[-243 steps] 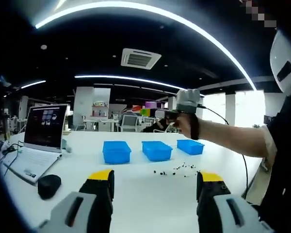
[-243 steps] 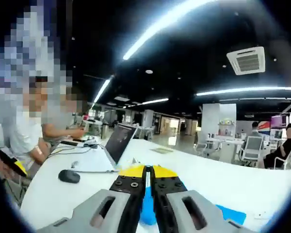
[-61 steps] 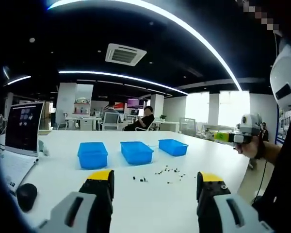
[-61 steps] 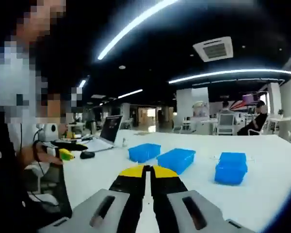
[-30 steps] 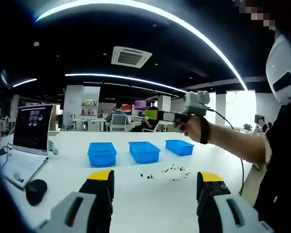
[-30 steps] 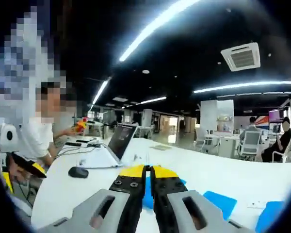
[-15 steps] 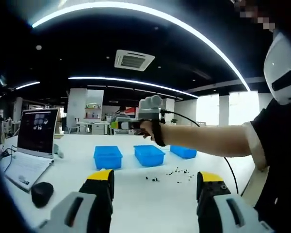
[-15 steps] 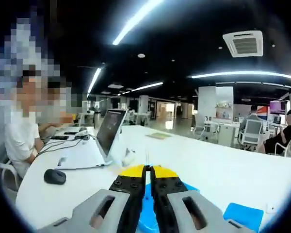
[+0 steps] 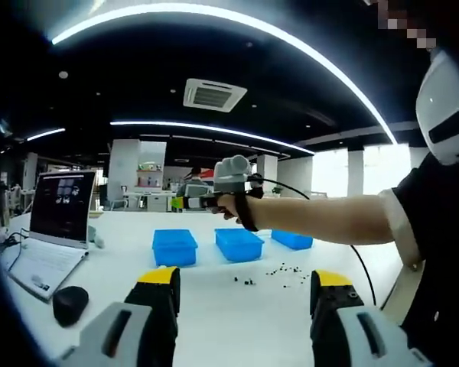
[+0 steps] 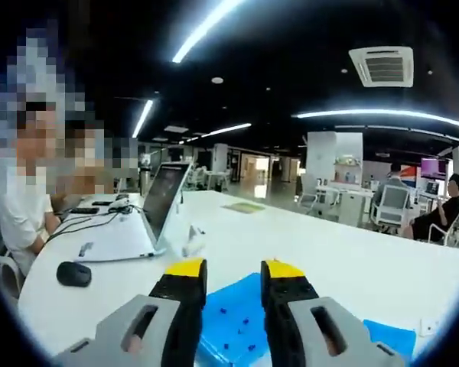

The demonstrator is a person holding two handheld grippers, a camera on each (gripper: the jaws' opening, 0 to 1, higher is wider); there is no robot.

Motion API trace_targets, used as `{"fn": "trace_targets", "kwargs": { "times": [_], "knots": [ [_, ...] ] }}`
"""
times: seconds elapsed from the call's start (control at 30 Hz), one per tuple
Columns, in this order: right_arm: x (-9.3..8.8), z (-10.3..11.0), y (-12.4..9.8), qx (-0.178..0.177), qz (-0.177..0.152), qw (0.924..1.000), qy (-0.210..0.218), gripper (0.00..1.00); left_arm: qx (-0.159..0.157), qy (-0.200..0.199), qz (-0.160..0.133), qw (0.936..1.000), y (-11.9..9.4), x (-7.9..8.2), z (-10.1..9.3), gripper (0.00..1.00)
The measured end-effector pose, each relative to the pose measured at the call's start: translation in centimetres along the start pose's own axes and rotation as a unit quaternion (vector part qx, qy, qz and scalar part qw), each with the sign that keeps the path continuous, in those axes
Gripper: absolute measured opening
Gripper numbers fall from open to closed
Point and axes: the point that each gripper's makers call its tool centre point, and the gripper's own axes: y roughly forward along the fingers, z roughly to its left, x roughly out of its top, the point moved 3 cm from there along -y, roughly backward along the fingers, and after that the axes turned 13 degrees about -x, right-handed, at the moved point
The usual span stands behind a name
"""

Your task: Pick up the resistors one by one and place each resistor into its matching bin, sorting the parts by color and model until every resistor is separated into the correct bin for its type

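Left gripper view: left gripper [image 9: 245,287] held low over the table [image 9: 214,306], jaws wide apart, nothing between them. Three blue bins in a row across the table: left bin [image 9: 174,247], middle bin [image 9: 238,244], far bin [image 9: 294,239]. Resistors [image 9: 279,271] lie loose in a dark scatter on the table in front of the middle and far bins, well apart from the left jaws. Right gripper [image 9: 185,202] comes in on the person's outstretched arm, above the left bin. Laptop [image 9: 50,229] and mouse [image 9: 69,304] sit off to the left.

Right gripper view: right gripper [image 10: 233,271] has its jaws apart with a clear gap, nothing visible between them. Directly below is a blue bin [image 10: 231,325] with a few small dark specks on its floor, probably resistors, too small to tell type or colour. Second bin corner [image 10: 386,336] at lower right. Laptop [image 10: 159,202] and mouse [image 10: 74,273] on the table beyond, people seated at far left.

Risks from here: parts are tiny, so a pinch on the scatter could grab two at once or flick neighbours across the table. Colour and model are unreadable at this range, so a wrong-bin drop is likely unless the gripper gets close first. A drop from height could bounce the part out over the bin rim.
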Motion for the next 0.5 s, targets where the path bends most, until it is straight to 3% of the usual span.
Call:
{"fn": "trace_targets", "kwargs": {
  "times": [0.07,0.23,0.37,0.43,0.5],
  "knots": [
    [0.1,-0.2,-0.9,0.004,-0.004,1.0,0.002,0.31,-0.002,0.0,0.0,1.0,0.1,0.0,0.0,0.7],
    [0.2,-1.4,-6.5,0.017,-0.029,0.9992,0.023,0.31,-0.009,-0.002,-0.004,0.9999,0.8,0.0,-0.1,0.7],
    [-0.6,-2.1,-12.8,0.026,-0.049,0.9982,0.022,0.31,-0.024,0.001,-0.003,0.9997,1.7,0.1,-0.1,0.7],
    [-0.9,-2.5,-16.2,0.015,-0.063,0.9979,-0.003,0.31,-0.03,0.001,-0.001,0.9995,2.3,0.0,0.0,0.7],
    [-1.5,-2.9,-20.1,0.01,-0.069,0.9975,0.01,0.31,-0.037,-0.001,0.001,0.9993,2.9,-0.2,0.1,0.7]
  ]
}}
